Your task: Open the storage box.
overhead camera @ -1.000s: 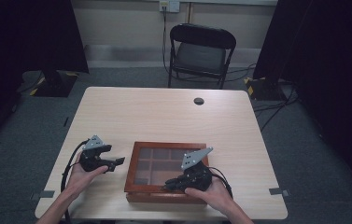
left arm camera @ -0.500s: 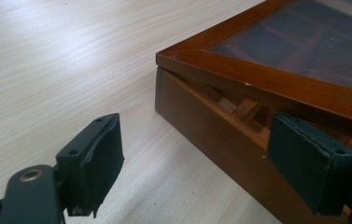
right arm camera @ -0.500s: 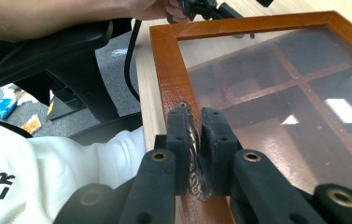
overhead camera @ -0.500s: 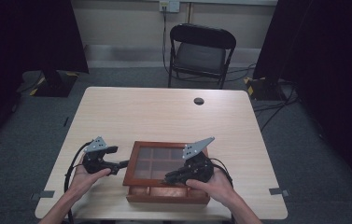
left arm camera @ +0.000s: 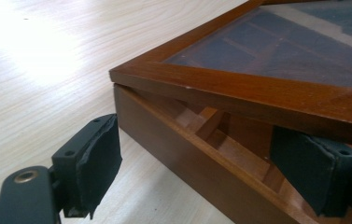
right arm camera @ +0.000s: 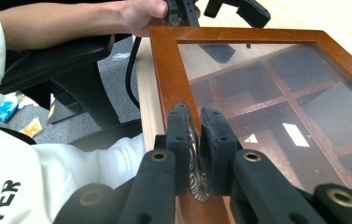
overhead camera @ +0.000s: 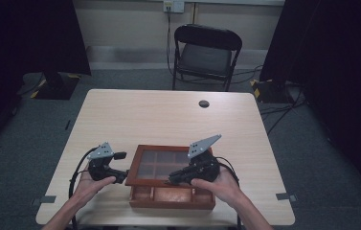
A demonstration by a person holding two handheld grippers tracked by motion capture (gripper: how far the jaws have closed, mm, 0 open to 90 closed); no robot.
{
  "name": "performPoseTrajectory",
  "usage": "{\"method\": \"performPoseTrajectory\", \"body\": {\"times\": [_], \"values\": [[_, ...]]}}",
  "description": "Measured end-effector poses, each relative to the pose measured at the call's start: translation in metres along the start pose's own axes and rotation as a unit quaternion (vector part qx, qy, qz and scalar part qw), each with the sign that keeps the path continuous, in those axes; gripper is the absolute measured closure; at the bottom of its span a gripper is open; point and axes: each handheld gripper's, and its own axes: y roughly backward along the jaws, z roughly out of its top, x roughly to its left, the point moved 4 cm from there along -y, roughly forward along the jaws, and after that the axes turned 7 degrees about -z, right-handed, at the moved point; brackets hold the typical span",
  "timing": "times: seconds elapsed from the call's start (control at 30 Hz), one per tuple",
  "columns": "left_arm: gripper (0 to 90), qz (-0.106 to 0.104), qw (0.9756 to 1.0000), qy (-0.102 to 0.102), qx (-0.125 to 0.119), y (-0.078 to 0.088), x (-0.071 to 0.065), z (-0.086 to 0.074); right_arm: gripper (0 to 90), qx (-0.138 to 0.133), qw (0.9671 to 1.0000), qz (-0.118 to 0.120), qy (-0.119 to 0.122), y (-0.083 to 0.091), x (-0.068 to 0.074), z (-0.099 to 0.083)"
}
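Observation:
A brown wooden box [overhead camera: 171, 200] with compartments sits near the table's front edge. Its glass-paned lid [overhead camera: 161, 163] is tilted up at the front. My right gripper [overhead camera: 174, 180] is shut on the small metal latch [right arm camera: 196, 184] on the lid's front rail [right arm camera: 164, 70], jaws [right arm camera: 194, 126] pinching it from both sides. My left gripper [overhead camera: 120, 173] stands open at the box's front left corner. In the left gripper view its jaws [left arm camera: 201, 179] straddle the box wall [left arm camera: 178, 154] without pressing it: one pad [left arm camera: 94, 168] is outside, the other [left arm camera: 318, 175] under the raised lid [left arm camera: 239, 88].
The pale wooden table [overhead camera: 159, 120] carries a small black round object [overhead camera: 204, 103] at its far edge. A black folding chair [overhead camera: 207, 52] stands behind the table. Dark curtains hang at both sides, with cables on the floor at the right. My left gripper [right arm camera: 225, 7] also appears beyond the lid.
My right gripper has risen with the latch, and the lid's front edge has lifted off the box. The left gripper has shifted a little right, up to the box's corner.

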Motion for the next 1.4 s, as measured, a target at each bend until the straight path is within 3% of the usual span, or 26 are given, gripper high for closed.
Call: {"method": "performPoseTrajectory", "body": {"times": [0.17, 0.33, 0.5, 0.53, 0.6, 0.63, 0.8, 1.0, 1.13, 1.4], "values": [[18.3, -0.001, 1.0, -0.003, 0.002, -0.001, -0.001, 0.0, 82.0, -0.003, 1.0, 0.003, -0.008, -0.001, 0.0, -0.003], [18.6, 0.001, 1.0, -0.006, -0.002, -0.001, -0.001, 0.001, 70.3, -0.012, 0.9999, -0.007, -0.009, 0.002, 0.0, -0.002], [20.3, 0.003, 0.9999, -0.007, -0.007, 0.0, -0.002, 0.002, 52.6, -0.032, 0.999, -0.026, -0.017, 0.012, -0.004, -0.004], [20.3, 0.002, 0.9999, -0.005, -0.01, 0.0, -0.002, 0.002, 52.6, -0.032, 0.999, -0.026, -0.017, 0.012, -0.004, -0.004], [20.6, 0.002, 0.9999, -0.003, -0.014, 0.001, -0.003, 0.004, 39.5, -0.044, 0.998, -0.035, -0.029, 0.018, -0.004, -0.005], [20.6, -0.001, 0.9999, -0.002, -0.015, 0.001, -0.003, 0.004, 37.9, -0.051, 0.9973, -0.038, -0.036, 0.021, -0.005, -0.005], [20.4, -0.006, 0.9996, -0.005, -0.026, 0.001, -0.006, 0.01, 32.6, -0.075, 0.9943, -0.061, -0.045, 0.038, -0.011, -0.011], [20.3, -0.009, 0.9989, -0.013, -0.044, 0.001, -0.012, 0.018, 29.1, -0.079, 0.9938, -0.068, -0.04, 0.04, -0.012, -0.016], [21.2, -0.017, 0.9982, -0.007, -0.057, 0.001, -0.017, 0.024, 28.0, -0.078, 0.9937, -0.073, -0.034, 0.04, -0.012, -0.017], [26.2, -0.021, 0.9977, -0.006, -0.065, 0.004, -0.018, 0.031, 25.8, -0.09, 0.9913, -0.091, -0.031, 0.047, -0.019, -0.018]]}}
